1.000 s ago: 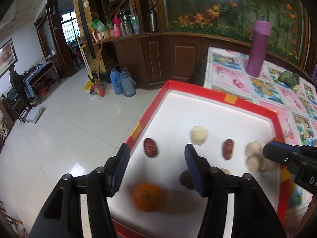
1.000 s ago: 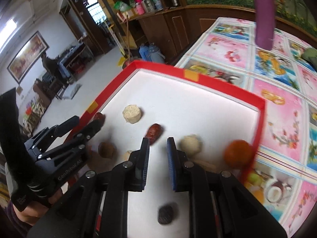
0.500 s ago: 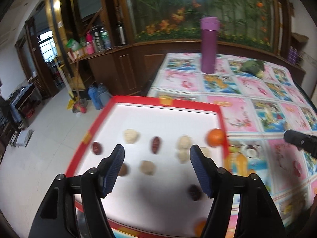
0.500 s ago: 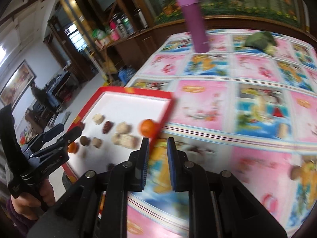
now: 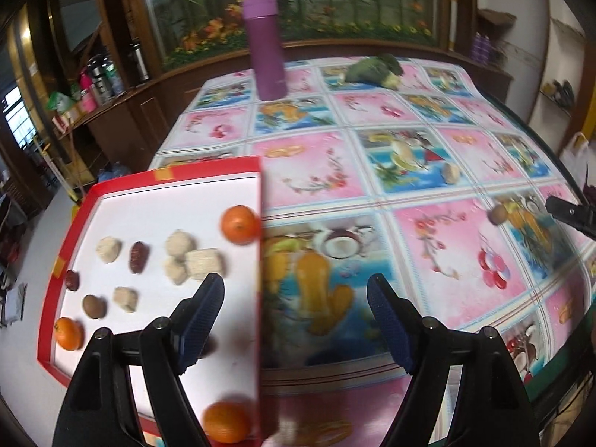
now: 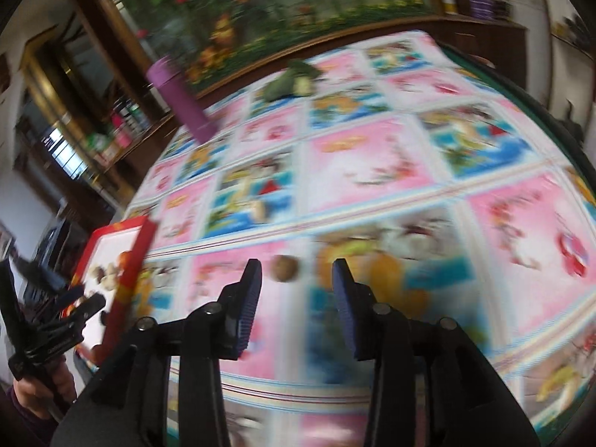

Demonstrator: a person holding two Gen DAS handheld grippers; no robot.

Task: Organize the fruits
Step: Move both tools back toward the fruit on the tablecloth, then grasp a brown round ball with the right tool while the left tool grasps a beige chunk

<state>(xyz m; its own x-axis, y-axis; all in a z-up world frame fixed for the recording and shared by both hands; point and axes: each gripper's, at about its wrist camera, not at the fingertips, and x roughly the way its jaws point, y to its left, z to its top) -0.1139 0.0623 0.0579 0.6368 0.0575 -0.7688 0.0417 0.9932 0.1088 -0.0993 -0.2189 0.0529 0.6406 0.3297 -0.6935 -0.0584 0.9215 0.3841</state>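
Observation:
A red-rimmed white tray at the table's left holds three oranges, red dates, pale lumps and a brown round fruit. My left gripper is open and empty over the tray's right edge. On the tablecloth lie a brown round fruit and a pale piece. My right gripper is open and empty, just short of that brown fruit. The right wrist view is blurred. The tray shows at its left.
A tall purple bottle and a green bundle stand at the table's far side. The flowered tablecloth covers the table. The table's left edge drops to the floor beside the tray. A wooden cabinet runs behind.
Both grippers have swung right, away from the tray and over the tablecloth. My right gripper has opened and now faces the brown fruit on the cloth.

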